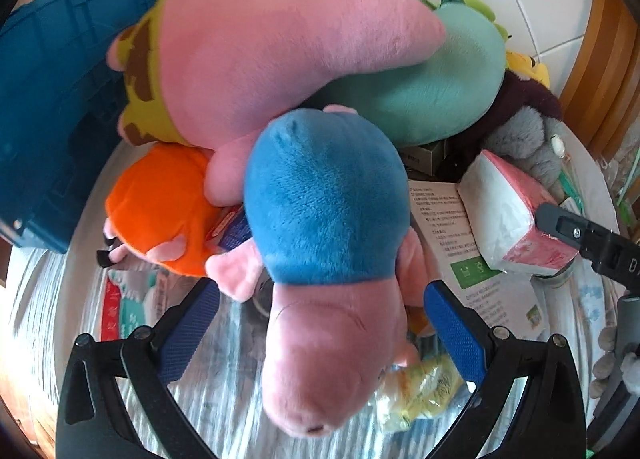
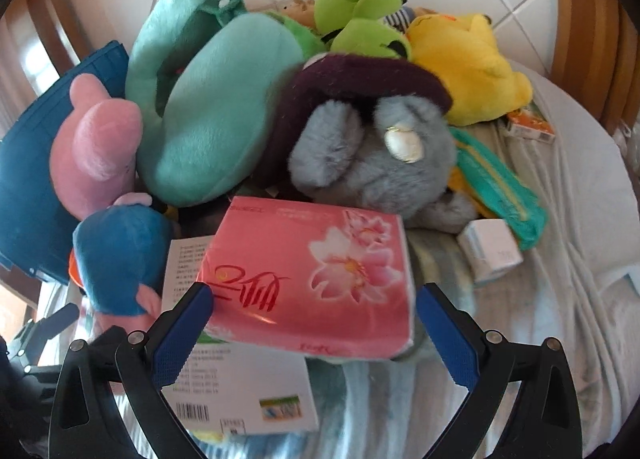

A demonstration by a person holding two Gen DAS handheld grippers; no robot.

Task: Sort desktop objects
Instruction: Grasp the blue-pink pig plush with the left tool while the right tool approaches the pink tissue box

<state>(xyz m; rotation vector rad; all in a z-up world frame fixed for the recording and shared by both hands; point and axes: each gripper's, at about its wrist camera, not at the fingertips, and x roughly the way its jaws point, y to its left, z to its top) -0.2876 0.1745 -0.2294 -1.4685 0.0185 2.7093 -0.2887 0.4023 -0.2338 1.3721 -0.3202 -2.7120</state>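
Both tongs gaped wide, the left astride a pig plush, the right around a pink tissue pack whose red script was unreadable.

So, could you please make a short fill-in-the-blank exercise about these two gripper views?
1. Between the right gripper fingers lies a pink ____ pack.
2. The pig plush between the left gripper fingers wears a ____ top.
3. The crate behind the plush toys is ____.
4. Both grippers' jaws are ____.

Missing words: tissue; blue; blue; open
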